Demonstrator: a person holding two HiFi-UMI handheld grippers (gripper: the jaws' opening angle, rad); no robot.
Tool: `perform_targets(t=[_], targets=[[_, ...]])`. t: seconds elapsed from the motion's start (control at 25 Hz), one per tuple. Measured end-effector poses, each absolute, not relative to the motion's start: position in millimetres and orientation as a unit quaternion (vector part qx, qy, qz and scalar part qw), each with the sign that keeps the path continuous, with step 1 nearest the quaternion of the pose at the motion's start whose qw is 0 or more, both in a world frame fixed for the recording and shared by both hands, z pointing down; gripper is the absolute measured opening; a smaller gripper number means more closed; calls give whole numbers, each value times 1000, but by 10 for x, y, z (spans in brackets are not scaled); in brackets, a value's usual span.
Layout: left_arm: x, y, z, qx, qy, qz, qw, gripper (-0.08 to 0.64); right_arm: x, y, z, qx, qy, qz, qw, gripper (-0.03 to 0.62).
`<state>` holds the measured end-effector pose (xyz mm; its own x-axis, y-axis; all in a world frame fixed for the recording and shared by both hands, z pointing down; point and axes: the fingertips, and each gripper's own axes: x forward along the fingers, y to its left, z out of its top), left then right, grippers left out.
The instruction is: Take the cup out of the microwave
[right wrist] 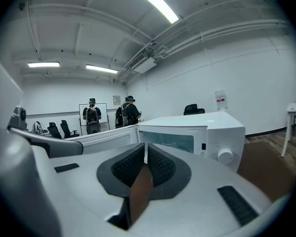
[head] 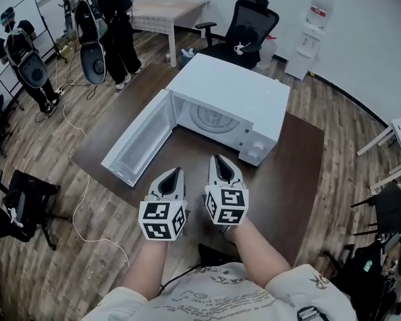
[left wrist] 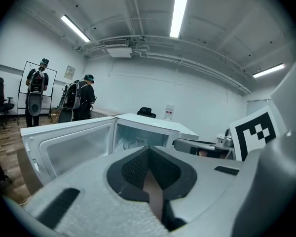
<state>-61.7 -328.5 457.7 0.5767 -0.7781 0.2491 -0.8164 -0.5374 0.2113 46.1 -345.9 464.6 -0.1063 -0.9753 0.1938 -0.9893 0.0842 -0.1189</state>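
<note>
A white microwave (head: pixel 234 85) stands on a dark brown table (head: pixel 287 179), its door (head: pixel 137 139) swung wide open to the left. The cavity shows a glass turntable (head: pixel 214 118); I cannot make out a cup in it. Both grippers hover side by side over the table, just in front of the open cavity and pointing at it. My left gripper (head: pixel 176 172) has its jaws together and empty, tips meeting (left wrist: pixel 148 148). My right gripper (head: pixel 218 159) is also empty, with only a hairline slit between its pads (right wrist: pixel 145 154). The microwave's knob (right wrist: pixel 225 155) is on its right front panel.
The open door juts over the table's left side. A black office chair (head: pixel 250 25) with a small white item (head: pixel 240 47) on its seat stands behind the microwave. Two people (head: pixel 107 19) stand at back left. A cable (head: pixel 80 199) trails on the wood floor.
</note>
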Motion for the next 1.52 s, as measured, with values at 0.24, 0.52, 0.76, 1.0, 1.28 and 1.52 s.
perform_targets(t=[0.24, 0.52, 0.76, 1.0, 1.28, 1.52], targets=[[-426, -3804, 4692, 874, -460, 78, 138, 9, 692, -4050, 4918, 667, -734, 111, 56, 41], [-275, -4080, 4922, 868, -462, 94, 154, 9, 998, -4599, 5322, 686, -712, 128, 72, 69], [-247, -4207, 5108, 862, -467, 111, 161, 9, 1145, -4962, 5637, 710, -686, 136, 83, 93], [-370, -4274, 5267, 850, -481, 134, 166, 9, 1227, -5283, 5889, 724, -667, 150, 93, 117], [-500, -4235, 5401, 842, -488, 160, 167, 9, 1302, -5558, 6079, 731, -654, 167, 100, 118], [-632, -4167, 5452, 835, -495, 173, 168, 9, 1232, -5719, 6150, 721, -662, 165, 122, 117]])
